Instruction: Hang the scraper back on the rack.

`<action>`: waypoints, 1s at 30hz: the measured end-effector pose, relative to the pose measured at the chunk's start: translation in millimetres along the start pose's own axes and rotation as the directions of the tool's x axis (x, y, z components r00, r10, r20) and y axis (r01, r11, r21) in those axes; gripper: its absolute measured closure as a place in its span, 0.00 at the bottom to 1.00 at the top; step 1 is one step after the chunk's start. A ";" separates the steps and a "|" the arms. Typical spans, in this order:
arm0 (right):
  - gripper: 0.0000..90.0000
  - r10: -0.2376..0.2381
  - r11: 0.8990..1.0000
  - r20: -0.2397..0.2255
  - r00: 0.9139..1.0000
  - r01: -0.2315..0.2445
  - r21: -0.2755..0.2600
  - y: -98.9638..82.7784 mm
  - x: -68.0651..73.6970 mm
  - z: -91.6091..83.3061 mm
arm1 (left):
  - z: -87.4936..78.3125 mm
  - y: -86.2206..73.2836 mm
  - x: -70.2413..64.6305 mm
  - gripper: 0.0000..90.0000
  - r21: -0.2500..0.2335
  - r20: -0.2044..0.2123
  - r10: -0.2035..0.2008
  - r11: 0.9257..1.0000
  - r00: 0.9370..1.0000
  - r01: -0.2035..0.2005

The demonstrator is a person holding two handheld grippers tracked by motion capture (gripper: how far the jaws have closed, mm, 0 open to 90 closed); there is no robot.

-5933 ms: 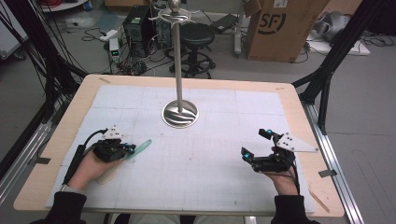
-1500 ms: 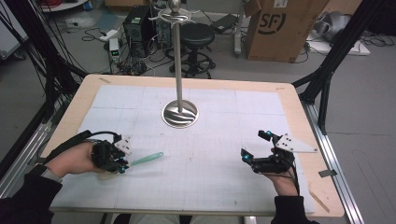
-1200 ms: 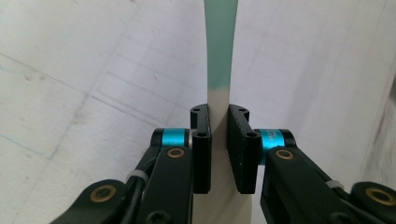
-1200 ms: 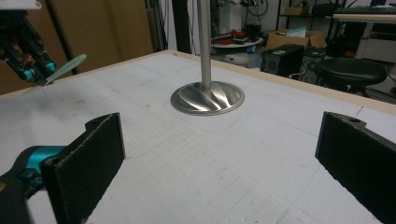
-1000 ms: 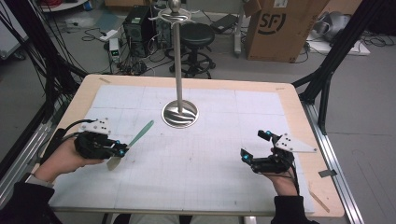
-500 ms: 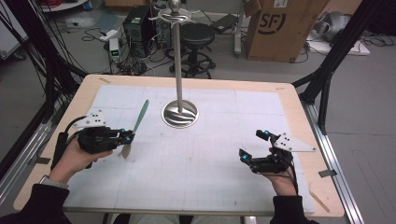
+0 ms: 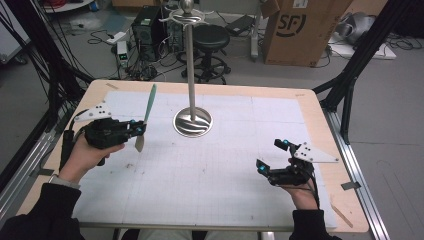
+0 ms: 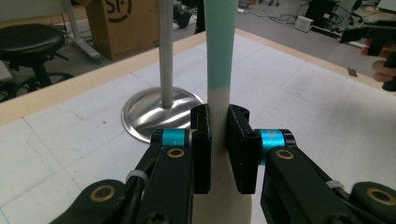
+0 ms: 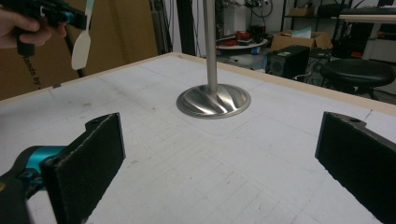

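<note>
Left gripper [image 7: 134,131] is clamped on the spatula [image 7: 145,112], pads squeezing its pale section just under where the teal handle begins. It's held clear above the table [image 7: 320,107], close to the left edge, standing near upright with the teal end up and the cream blade hanging below the jaws. Just beyond it, the metal stand [image 7: 192,122] sits on its round base toward the far edge, near the middle. Right gripper [image 7: 270,159] rests by the right edge, jaws spread wide, nothing between them.
</note>
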State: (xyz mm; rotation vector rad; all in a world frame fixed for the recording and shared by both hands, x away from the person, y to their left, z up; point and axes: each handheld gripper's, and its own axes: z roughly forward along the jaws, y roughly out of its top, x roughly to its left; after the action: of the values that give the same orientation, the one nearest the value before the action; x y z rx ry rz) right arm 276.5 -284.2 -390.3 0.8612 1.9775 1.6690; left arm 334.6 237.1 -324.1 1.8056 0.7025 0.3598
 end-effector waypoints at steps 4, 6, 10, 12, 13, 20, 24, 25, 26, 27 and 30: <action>0.00 -0.002 1.000 0.001 1.000 0.002 -0.001 0.0 -0.2 -0.1 | -0.8 17.5 2.4 0.89 0.000 -0.029 0.040 0.999 0.999 -0.040; 0.00 -0.002 1.000 0.000 1.000 0.002 -0.002 0.1 -0.1 -0.1 | -0.7 26.0 3.9 0.89 0.001 -0.033 0.049 0.999 0.998 -0.049; 0.00 -0.003 1.000 0.001 1.000 0.003 -0.004 0.2 -0.4 -0.6 | 1.1 40.3 7.7 0.89 0.002 -0.046 0.063 0.998 0.997 -0.063; 0.00 0.002 1.000 -0.001 1.000 -0.002 -0.004 0.3 0.0 -1.1 | 2.2 45.8 9.2 0.89 -0.003 -0.052 0.071 0.997 0.996 -0.072; 0.00 0.002 1.000 -0.001 1.000 -0.002 -0.005 0.3 -0.1 -1.2 | 2.5 47.9 9.9 0.89 -0.012 -0.051 0.071 0.997 0.996 -0.071; 0.00 0.005 1.000 0.001 1.000 -0.005 -0.010 0.5 -0.6 -2.8 | 7.6 55.7 9.9 0.89 -0.066 -0.071 0.071 0.995 0.995 -0.075; 0.00 0.005 1.000 0.003 1.000 -0.005 -0.014 0.6 -0.7 -3.5 | 11.4 62.9 10.0 0.89 -0.067 -0.076 0.068 0.995 0.995 -0.073; 0.00 0.007 1.000 0.003 1.000 -0.007 -0.013 0.6 -0.5 -3.7 | 11.7 64.9 9.6 0.89 -0.075 -0.078 0.070 0.994 0.994 -0.076; 0.00 0.006 1.000 0.002 1.000 -0.006 -0.012 0.5 -0.5 -3.9 | 11.7 66.5 9.6 0.89 -0.081 -0.073 0.070 0.994 0.995 -0.076; 0.00 0.008 1.000 0.002 1.000 -0.008 -0.014 0.4 -0.3 -3.9 | 12.1 68.9 9.2 0.89 -0.098 -0.068 0.061 0.993 0.996 -0.067; 0.00 0.009 1.000 0.002 1.000 -0.009 -0.013 -0.3 -1.0 -4.2 | 13.3 74.1 11.1 0.89 -0.098 -0.079 0.056 0.993 0.995 -0.064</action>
State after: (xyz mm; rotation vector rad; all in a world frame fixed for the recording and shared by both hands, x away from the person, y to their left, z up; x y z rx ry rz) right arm 274.4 -288.0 -389.8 0.8677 1.9627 1.6835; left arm 371.8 218.2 -260.5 1.7270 0.6720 0.4975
